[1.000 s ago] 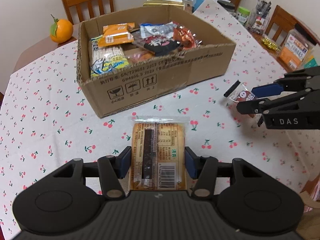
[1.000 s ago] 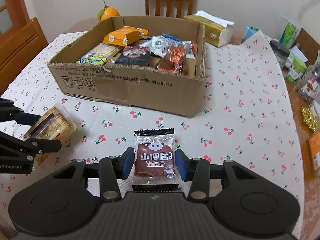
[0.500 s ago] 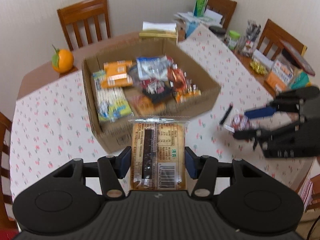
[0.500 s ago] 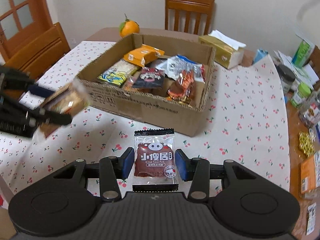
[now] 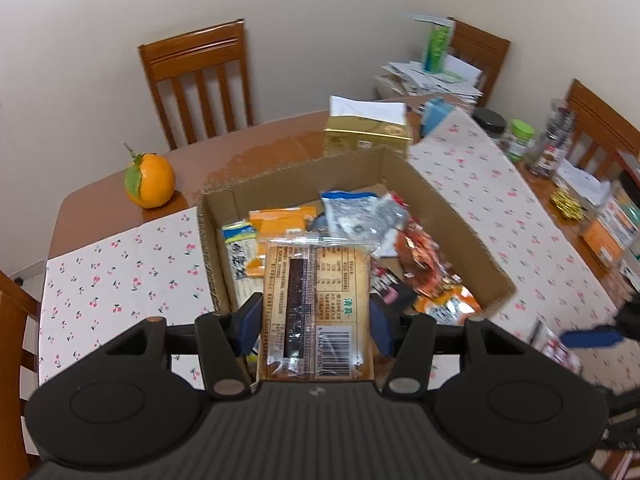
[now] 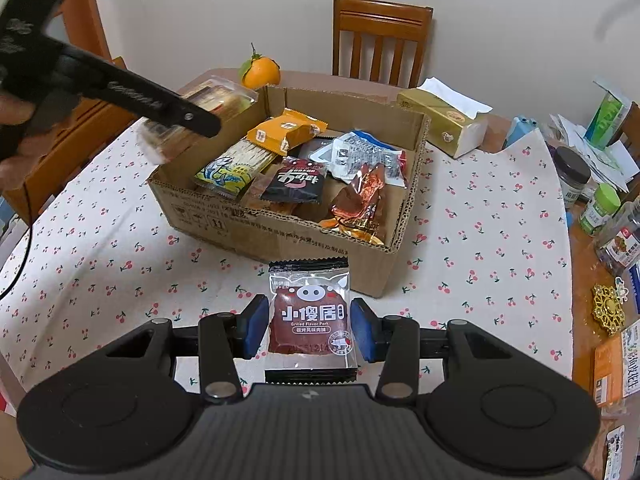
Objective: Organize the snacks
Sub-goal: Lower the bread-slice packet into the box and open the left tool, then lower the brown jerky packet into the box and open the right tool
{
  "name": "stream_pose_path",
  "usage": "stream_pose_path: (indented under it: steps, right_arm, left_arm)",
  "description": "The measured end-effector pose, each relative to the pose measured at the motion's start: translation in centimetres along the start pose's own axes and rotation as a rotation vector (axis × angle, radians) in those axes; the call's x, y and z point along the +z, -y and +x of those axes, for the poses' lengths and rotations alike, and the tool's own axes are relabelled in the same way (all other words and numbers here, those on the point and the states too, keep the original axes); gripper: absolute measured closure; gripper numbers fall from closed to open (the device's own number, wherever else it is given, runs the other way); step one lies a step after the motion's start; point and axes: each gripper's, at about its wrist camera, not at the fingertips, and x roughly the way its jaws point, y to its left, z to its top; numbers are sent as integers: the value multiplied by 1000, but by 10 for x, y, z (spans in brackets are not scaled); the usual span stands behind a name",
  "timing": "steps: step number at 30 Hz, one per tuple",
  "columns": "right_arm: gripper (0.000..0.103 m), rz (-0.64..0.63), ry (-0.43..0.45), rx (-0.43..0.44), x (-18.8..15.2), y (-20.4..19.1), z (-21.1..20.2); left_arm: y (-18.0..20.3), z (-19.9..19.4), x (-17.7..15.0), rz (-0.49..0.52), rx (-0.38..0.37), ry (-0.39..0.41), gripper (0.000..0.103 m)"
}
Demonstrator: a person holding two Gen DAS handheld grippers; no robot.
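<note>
My left gripper (image 5: 316, 320) is shut on a clear-wrapped brown cake packet (image 5: 316, 304) and holds it in the air over the near left part of the open cardboard box (image 5: 460, 224). The right wrist view shows that same left gripper (image 6: 188, 114) with the cake packet (image 6: 218, 100) above the box's far left corner (image 6: 276, 96). My right gripper (image 6: 307, 330) is shut on a red pork-jerky packet (image 6: 309, 322), held above the tablecloth just in front of the box (image 6: 280, 236). Several snack packets lie inside the box.
An orange (image 5: 150, 180) sits on the bare table left of the box, a gold tissue box (image 5: 368, 130) behind it. Jars (image 6: 572, 176) and small packets crowd the table's right edge. Wooden chairs (image 5: 198, 80) stand around the cherry-print tablecloth (image 5: 116, 272).
My left gripper rose and carried the cake packet from in front of the box to above it. My right gripper lifted the jerky packet a little and stays in front of the box.
</note>
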Motion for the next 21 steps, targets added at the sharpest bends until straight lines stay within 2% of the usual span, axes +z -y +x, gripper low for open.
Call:
stream_pose_path:
  steps: [3, 4, 5, 7, 11, 19, 21]
  right_arm:
    - [53, 7, 1, -5, 1, 2, 1]
    - [53, 9, 1, -5, 2, 3, 1]
    - [53, 10, 0, -6, 2, 4, 1]
    - [53, 10, -2, -11, 4, 4, 2]
    - [53, 20, 1, -8, 7, 6, 3]
    - [53, 21, 29, -21, 22, 11, -1]
    - [53, 24, 41, -26, 28, 14, -2]
  left_arm:
    - [-3, 11, 3, -7, 14, -2, 49]
    - [-4, 12, 2, -16, 18, -2, 44]
    - [-5, 13, 2, -20, 15, 5, 26]
    - [-6, 13, -1, -30, 13, 23, 3]
    - [-8, 5, -13, -69, 6, 51, 3]
    - [4, -26, -44, -73, 90, 130, 3]
    - [9, -35, -53, -75, 88, 154, 3]
